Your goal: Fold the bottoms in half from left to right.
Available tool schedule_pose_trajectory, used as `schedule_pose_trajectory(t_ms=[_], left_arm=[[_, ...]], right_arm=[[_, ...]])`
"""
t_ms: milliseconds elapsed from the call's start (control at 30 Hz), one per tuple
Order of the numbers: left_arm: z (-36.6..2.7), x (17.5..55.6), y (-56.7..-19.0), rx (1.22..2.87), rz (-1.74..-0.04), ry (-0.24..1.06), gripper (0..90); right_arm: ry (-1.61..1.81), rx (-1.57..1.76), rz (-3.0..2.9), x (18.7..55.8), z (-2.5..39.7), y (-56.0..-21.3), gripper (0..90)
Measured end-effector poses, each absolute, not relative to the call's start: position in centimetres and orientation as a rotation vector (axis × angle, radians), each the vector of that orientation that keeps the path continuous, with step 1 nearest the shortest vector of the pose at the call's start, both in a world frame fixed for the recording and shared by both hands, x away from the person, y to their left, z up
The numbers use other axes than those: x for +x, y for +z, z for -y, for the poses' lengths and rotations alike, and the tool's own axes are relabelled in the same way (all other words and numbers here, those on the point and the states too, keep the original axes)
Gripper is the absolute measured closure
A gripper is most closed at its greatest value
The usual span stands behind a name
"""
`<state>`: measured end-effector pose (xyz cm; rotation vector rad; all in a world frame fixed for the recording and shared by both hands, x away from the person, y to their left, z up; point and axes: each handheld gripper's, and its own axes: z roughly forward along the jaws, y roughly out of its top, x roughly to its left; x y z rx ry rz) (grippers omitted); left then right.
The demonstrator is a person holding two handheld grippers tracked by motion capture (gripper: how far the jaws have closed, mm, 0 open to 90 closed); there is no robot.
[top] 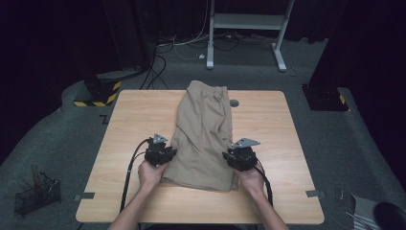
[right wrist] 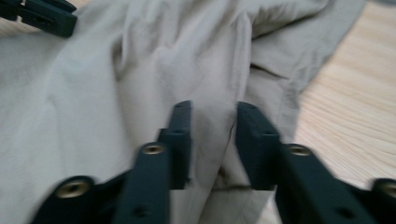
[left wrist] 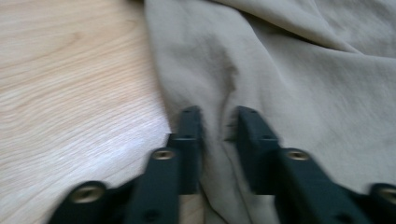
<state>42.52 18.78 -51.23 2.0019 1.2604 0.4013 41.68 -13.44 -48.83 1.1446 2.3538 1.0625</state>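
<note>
Tan shorts (top: 203,129) lie lengthwise on the wooden table (top: 134,120), waistband at the far end. My left gripper (top: 165,152) sits at the near left edge of the cloth, my right gripper (top: 237,155) at the near right edge. In the left gripper view the jaws of the left gripper (left wrist: 218,114) stand close together, pinching a raised fold of the shorts (left wrist: 303,70). The right gripper (right wrist: 212,109) likewise pinches a fold of the shorts (right wrist: 140,60) near their edge. The left gripper (right wrist: 46,16) appears at the top left of the right gripper view.
A small grey disc (top: 234,102) lies on the table beside the waistband. On the floor are a wire basket (top: 36,194) at the left, a yellow-and-black striped base (top: 98,93), cables, and a white desk frame (top: 244,24) beyond the table.
</note>
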Motion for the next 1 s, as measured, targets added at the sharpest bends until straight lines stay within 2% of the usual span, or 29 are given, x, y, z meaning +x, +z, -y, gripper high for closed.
schedule_pose_trajectory(t_ms=[33,67,233,400,467,600,733,800,900,933,1000], left_arm=[[-18.8,42.4,-51.2,2.006,-1.255,0.405,83.5],[-18.8,42.3,-51.1,2.014,-1.25,0.414,86.4],[-19.6,40.6,-50.0,2.017,-1.227,0.463,88.1],[-19.2,37.9,-50.6,2.081,-1.174,0.395,87.9],[-19.1,37.4,-50.7,2.077,-1.158,0.389,84.1],[-19.3,38.4,-49.8,2.008,-1.19,0.415,66.2],[-19.0,40.4,-49.7,1.99,-1.237,0.436,62.9],[-18.9,41.3,-50.2,1.975,-1.27,0.407,65.1],[-18.8,41.8,-50.7,1.979,-1.277,0.391,73.9],[-18.6,41.8,-50.7,1.981,-1.274,0.387,77.5],[-18.5,41.7,-50.7,2.0,-1.265,0.407,85.1]], right_arm=[[1.054,1.137,-2.358,42.0,13.4,-49.1,85.7],[1.044,1.128,-2.364,42.1,13.4,-49.3,89.2],[1.029,1.115,-2.301,41.2,14.4,-48.7,90.0],[0.952,1.118,-2.365,40.4,15.6,-49.7,89.6],[0.932,1.121,-2.384,40.3,15.6,-50.3,83.8],[0.994,1.152,-2.329,40.6,15.8,-49.6,68.4],[1.032,1.148,-2.277,41.9,15.0,-48.2,64.4],[1.03,1.162,-2.277,42.9,14.3,-48.3,64.5],[1.007,1.176,-2.283,44.3,13.3,-48.8,66.3],[1.0,1.177,-2.286,44.6,13.1,-48.9,69.6],[0.989,1.171,-2.29,45.3,12.9,-49.4,84.4]])
